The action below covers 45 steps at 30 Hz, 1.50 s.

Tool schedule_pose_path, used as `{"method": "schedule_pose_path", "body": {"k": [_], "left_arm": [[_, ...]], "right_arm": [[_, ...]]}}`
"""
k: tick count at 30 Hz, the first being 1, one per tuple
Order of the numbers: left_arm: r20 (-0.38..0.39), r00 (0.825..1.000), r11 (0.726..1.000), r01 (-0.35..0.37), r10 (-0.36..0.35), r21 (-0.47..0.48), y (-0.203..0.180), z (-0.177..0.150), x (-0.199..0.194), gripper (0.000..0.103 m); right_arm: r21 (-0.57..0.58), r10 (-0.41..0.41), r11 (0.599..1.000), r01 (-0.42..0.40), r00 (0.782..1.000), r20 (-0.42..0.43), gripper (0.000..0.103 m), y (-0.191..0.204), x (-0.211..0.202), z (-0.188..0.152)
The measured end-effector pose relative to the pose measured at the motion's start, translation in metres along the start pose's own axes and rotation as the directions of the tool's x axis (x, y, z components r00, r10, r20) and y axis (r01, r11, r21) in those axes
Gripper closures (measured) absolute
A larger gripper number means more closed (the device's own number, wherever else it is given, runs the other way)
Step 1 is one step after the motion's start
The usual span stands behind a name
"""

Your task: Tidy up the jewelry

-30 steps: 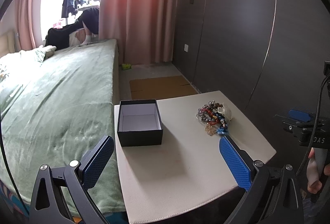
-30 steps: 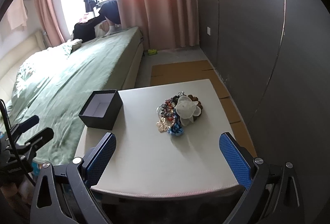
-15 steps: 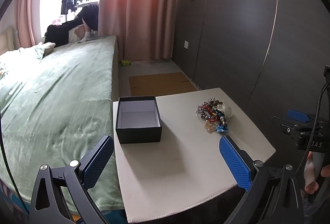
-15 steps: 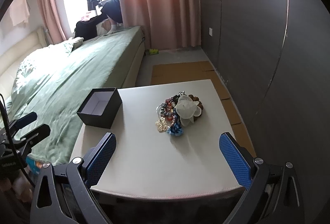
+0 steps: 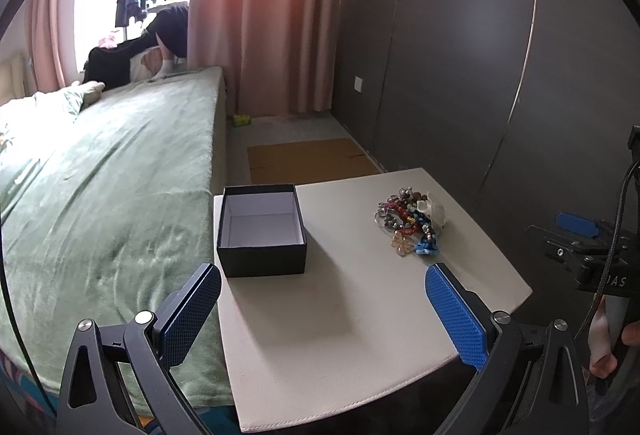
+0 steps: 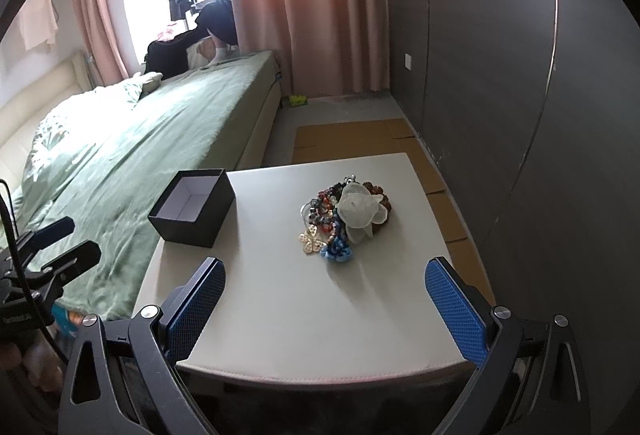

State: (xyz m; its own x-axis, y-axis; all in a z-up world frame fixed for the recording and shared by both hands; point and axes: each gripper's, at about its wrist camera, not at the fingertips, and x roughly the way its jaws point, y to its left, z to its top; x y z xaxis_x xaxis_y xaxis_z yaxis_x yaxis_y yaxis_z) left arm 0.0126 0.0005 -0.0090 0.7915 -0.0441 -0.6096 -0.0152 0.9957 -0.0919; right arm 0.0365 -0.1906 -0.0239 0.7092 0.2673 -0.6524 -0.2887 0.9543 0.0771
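One black box [image 6: 192, 209], one jewelry pile [image 6: 344, 219], one table [image 6: 304, 307].

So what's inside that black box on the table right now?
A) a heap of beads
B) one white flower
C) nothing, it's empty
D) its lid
C: the black box shows only its bare pale lining, while the jewelry pile lies apart from it on the table, and both grippers are open and hold nothing.

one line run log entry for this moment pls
stage: before first pick | left tongs: open, empty | right tongs: open, empty | box: empty | jewelry pile: on table
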Motion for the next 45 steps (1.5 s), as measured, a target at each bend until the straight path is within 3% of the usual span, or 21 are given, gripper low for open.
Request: {"method": "schedule_pose_path", "body": {"k": [15,28,34,37,45], "left_arm": [[-0.006,1.0,0.999,0.003,-0.003,-0.037,-0.001,0.01,0.02,0.001],[-0.039,0.999,0.998,0.027,-0.03,-0.058,-0.022,0.026,0.066,0.001],[-0.068,0.995,0.997,0.063,-0.067,-0.051,-0.041,0.028,0.09,0.001],[-0.094,0.992,0.996,0.08,-0.083,-0.034,-0.053,0.028,0.105,0.005],[-0.145,0.981,0.992,0.127,-0.129,-0.02,-0.074,0.032,0.141,0.018]], "right_arm": [[0.115,-0.012,0.993,0.01,1.0,0.019,0.002,-0.029,0.009,0.006],[0.311,-0.024,0.95,0.01,0.999,0.041,0.002,-0.079,0.032,0.014],[0.317,-0.08,0.946,0.075,0.997,0.002,0.002,-0.094,0.048,0.015],[0.351,-0.047,0.934,0.06,0.998,-0.048,0.002,-0.104,0.06,0.016],[0.372,-0.001,0.928,0.025,0.998,-0.064,0.002,-0.116,0.068,0.025]]}}
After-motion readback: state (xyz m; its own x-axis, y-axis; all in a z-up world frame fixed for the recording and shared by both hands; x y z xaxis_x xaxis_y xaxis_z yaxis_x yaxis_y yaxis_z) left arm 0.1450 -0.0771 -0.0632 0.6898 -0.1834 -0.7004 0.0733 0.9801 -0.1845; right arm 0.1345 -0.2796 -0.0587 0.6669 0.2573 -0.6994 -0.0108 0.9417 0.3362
